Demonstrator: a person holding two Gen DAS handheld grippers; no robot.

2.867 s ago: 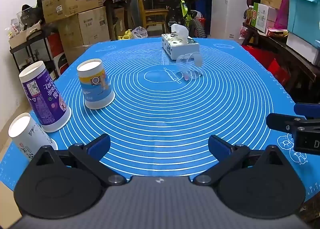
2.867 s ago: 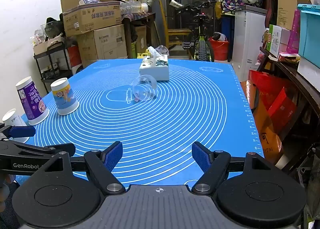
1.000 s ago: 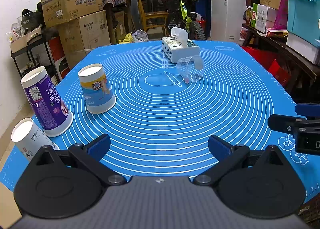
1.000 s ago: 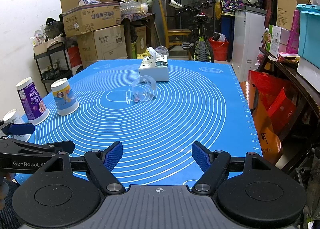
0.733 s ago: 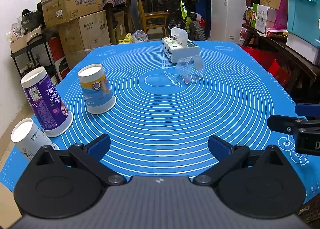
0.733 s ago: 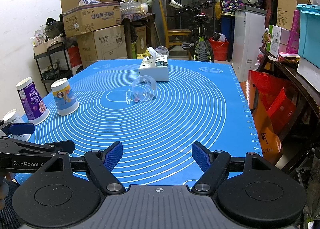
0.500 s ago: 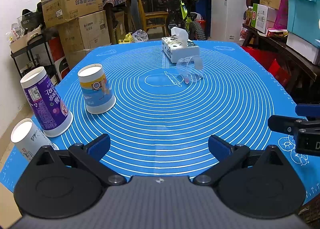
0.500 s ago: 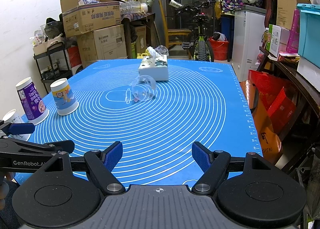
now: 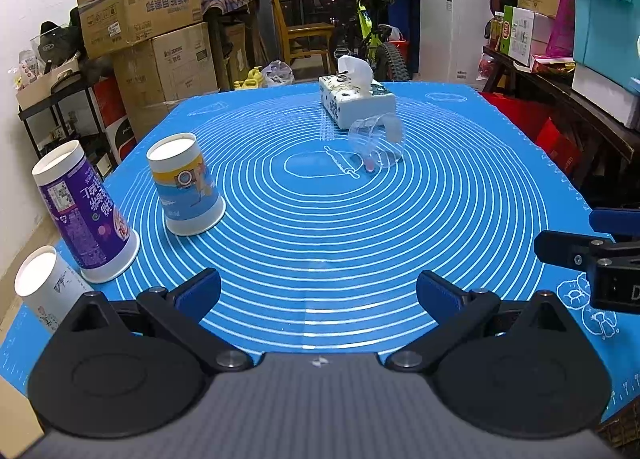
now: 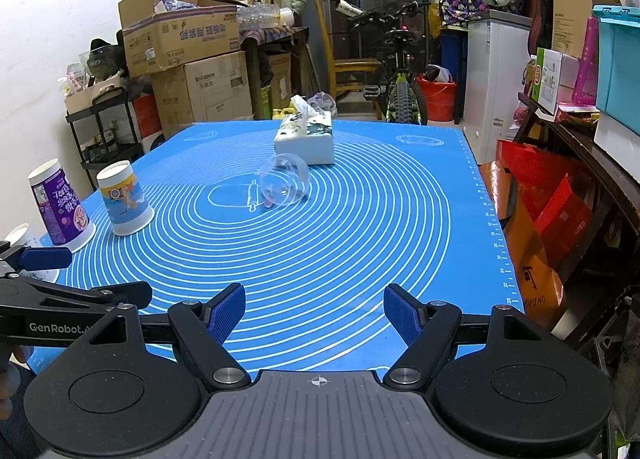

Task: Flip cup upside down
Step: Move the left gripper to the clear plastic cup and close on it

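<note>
Right wrist view: clear cup on its side mid-surface, just before tissue box.
Looks light, thin, slick, crushable; best pinched gently across the wall. Both hand-held grippers, left and right, spread wide, empty, well apart from cup.

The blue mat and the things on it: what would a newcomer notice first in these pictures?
First, the blue mat with white rings that covers the table. Near its middle a clear plastic cup lies on its side, just in front of a tissue box. At the left edge three paper cups stand upside down, the purple cup tallest.
</note>
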